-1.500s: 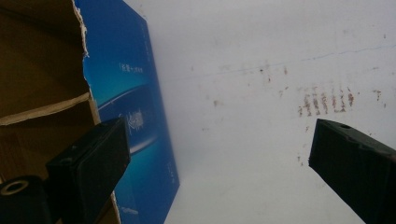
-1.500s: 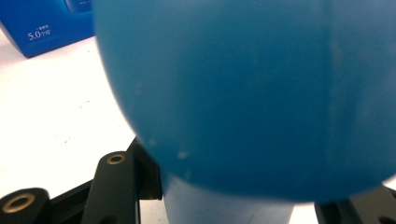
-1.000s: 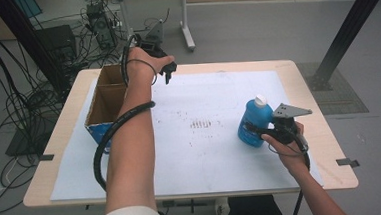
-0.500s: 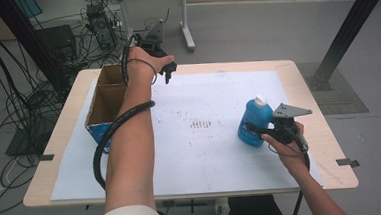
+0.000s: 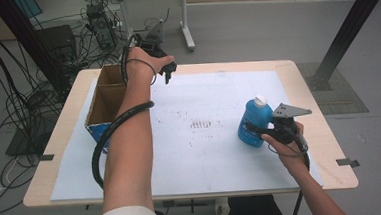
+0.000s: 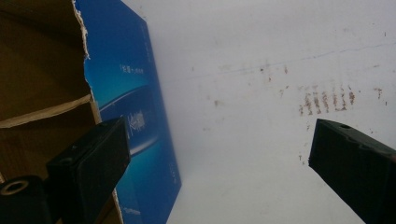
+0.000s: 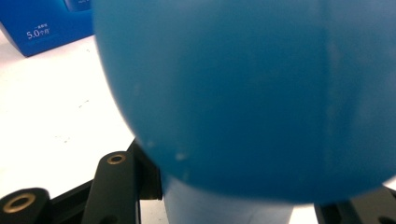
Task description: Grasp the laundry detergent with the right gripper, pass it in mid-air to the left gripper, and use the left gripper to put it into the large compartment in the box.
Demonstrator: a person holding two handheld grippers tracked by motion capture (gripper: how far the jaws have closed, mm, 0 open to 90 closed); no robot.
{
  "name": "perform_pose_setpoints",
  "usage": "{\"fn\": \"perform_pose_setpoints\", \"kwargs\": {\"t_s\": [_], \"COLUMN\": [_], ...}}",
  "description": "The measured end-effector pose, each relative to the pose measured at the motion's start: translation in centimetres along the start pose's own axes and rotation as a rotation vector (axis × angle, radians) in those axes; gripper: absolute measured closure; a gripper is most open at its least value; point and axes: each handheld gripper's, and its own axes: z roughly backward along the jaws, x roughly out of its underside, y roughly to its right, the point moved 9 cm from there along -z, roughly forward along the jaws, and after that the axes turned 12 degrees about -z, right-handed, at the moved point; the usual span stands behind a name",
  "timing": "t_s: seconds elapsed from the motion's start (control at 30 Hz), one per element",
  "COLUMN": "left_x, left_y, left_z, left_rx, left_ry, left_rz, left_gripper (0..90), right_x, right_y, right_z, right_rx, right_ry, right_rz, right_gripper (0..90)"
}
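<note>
A blue bottle (image 5: 253,123) with a white cap stands upright on the white sheet at the right. My right gripper (image 5: 252,130) is shut on its lower body from the near right side. In the right gripper view the bottle (image 7: 252,93) sits between the black jaws of the right gripper (image 7: 233,205). My left gripper (image 5: 167,75) is held at the far side of the table, just right of an open cardboard box (image 5: 95,128). In the left gripper view the left gripper (image 6: 219,163) is open over the sheet, with nothing between its jaws and the box's blue wall (image 6: 135,116) by its left jaw.
The white sheet (image 5: 206,146) covers most of the wooden table (image 5: 307,85) and bears brown smudges (image 5: 202,123) near its middle. Cables and equipment (image 5: 74,39) lie on the floor at the far left. A black post (image 5: 349,27) stands at the far right.
</note>
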Motion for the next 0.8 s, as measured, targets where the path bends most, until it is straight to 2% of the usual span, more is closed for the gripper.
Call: {"fn": "perform_pose_setpoints", "kwargs": {"t_s": [0.5, 0.8], "left_x": [-0.19, -0.17], "left_y": [0.08, 0.31], "left_z": [-0.02, 0.35], "left_rx": [0.002, 0.002], "left_ry": [-0.004, 0.000], "left_rz": [-0.007, -0.034], "left_gripper": [6.1, 6.6], "right_x": [-0.02, -0.16], "right_y": [0.01, -0.05], "right_z": [-0.01, -0.12], "right_rx": [-0.002, 0.003], "right_ry": [0.000, -0.014], "right_rz": [-0.003, -0.003], "right_gripper": [45.0, 45.0]}}
